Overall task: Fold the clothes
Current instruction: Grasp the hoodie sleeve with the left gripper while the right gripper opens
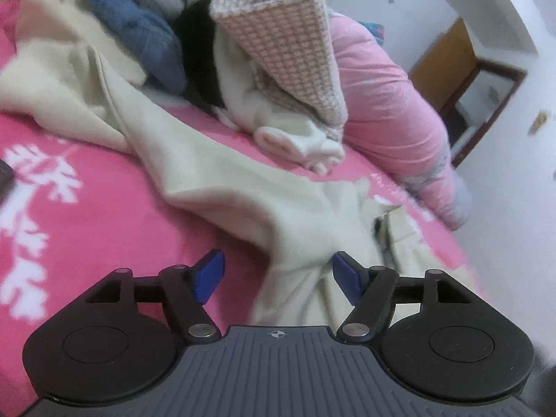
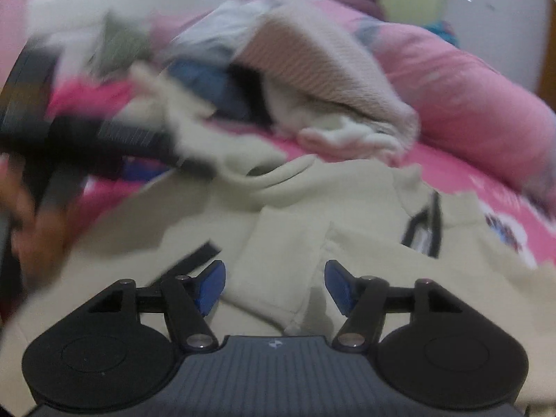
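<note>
A cream garment (image 1: 208, 170) lies stretched across the pink bed cover (image 1: 69, 226). My left gripper (image 1: 278, 278) hovers over its near end, open, with cloth under the gap and close to the right pad, and no pad pressing on it. In the right wrist view the same cream garment (image 2: 312, 208) shows a collar and dark trim. My right gripper (image 2: 274, 286) is open just above a fold of it, with nothing pinched. A blurred dark gripper (image 2: 104, 146) and a hand (image 2: 31, 236) show at the left of that view.
A pile of clothes (image 1: 156, 27) sits at the back of the bed, topped by a checked garment (image 1: 288, 52). A rolled pink quilt (image 1: 382, 97) lines the right side, and a wooden door (image 1: 444, 59) stands beyond. A dark object (image 1: 5, 180) lies at the left edge.
</note>
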A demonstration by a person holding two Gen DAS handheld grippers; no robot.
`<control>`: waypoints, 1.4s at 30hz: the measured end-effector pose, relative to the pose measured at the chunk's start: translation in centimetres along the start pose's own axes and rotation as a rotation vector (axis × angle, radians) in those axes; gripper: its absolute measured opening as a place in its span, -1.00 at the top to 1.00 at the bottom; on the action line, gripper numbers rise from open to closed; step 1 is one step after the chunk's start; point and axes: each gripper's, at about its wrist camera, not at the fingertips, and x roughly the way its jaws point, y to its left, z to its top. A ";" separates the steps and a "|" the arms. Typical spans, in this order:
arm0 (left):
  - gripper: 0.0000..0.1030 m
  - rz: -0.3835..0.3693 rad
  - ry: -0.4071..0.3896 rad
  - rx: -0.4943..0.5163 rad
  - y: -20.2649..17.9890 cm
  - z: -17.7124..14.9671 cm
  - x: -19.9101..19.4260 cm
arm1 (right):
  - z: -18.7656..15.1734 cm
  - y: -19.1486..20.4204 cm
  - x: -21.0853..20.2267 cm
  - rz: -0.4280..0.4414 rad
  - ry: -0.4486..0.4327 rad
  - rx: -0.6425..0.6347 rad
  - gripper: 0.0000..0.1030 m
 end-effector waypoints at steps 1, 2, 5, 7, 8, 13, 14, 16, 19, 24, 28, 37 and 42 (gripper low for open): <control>-0.35 -0.021 0.010 -0.040 0.1 0.5 0.3 | -0.1 0.5 0.4 -0.001 0.006 -0.033 -0.27; -0.36 -0.028 0.020 -0.084 0.4 1.0 0.8 | -0.2 0.7 0.8 -0.002 0.009 -0.057 -0.26; -0.29 -0.019 0.036 -0.180 1.0 2.1 2.5 | -0.4 0.9 0.9 0.012 0.002 -0.073 -0.20; 0.01 0.003 0.046 -0.217 1.5 2.6 3.8 | -0.4 0.8 1.0 0.023 -0.002 -0.081 -0.16; 0.20 0.013 0.048 -0.233 1.8 2.9 4.3 | -0.4 0.8 0.9 0.028 -0.002 -0.088 -0.15; 0.91 0.050 -0.169 -0.263 3.0 3.0 2.5 | -0.1 1.0 0.5 0.027 -0.007 -0.146 -0.08; 0.93 0.055 -0.211 -0.267 3.3 2.8 2.0 | -0.1 1.1 0.6 0.023 -0.004 -0.160 -0.08; 0.93 0.103 -0.269 -0.245 3.6 2.3 1.5 | -0.1 1.2 1.3 0.023 0.014 -0.176 -0.06; 0.93 0.156 -0.286 -0.215 3.9 1.2 1.8 | 0.0 1.0 1.9 0.034 0.031 -0.161 -0.05; 0.93 0.171 -0.266 -0.230 4.9 0.6 2.6 | 0.4 1.0 0.9 0.049 0.048 -0.179 0.04; 0.93 0.158 -0.257 -0.250 5.6 0.4 2.6 | 0.3 1.4 -0.3 0.073 0.053 -0.260 0.02; 0.92 0.143 -0.266 -0.250 5.8 0.0 2.5 | 0.5 0.3 1.0 0.039 0.018 -0.155 0.79; 0.91 0.138 -0.266 -0.251 5.9 -0.1 2.4 | 3.0 -0.5 0.4 0.050 -0.077 -0.008 0.80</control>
